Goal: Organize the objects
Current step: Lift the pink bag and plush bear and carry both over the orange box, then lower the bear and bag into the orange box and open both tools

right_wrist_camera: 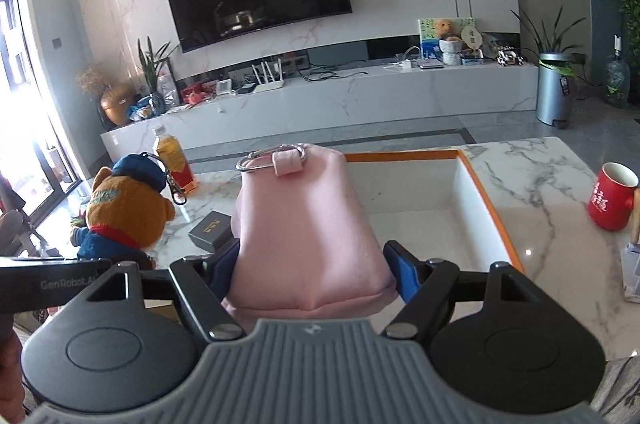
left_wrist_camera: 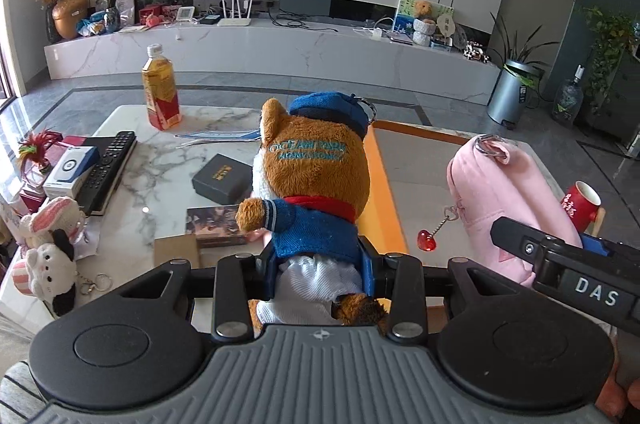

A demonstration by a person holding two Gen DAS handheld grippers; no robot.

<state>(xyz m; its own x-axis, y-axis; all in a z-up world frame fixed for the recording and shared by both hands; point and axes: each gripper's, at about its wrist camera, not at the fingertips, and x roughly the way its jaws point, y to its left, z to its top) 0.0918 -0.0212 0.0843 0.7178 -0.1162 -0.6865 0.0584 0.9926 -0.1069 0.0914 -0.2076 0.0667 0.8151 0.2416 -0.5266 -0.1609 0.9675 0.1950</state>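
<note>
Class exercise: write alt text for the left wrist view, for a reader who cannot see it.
The left gripper clamps a brown plush bear in a blue cap and jacket above a white marble table. To its right, the right gripper holds a pink fabric pouch near an orange-rimmed white tray.

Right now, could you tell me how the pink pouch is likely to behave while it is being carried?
The pink pouch looks soft, bulging between the right gripper fingers, so it probably sags. Its heart charm hangs on a chain and will likely swing.

Left hand-held gripper [left_wrist_camera: 320, 260] clamps plush bear [left_wrist_camera: 312, 180] upright above marble surface [left_wrist_camera: 160, 160]; pink pouch [left_wrist_camera: 500, 192] just right.
</note>
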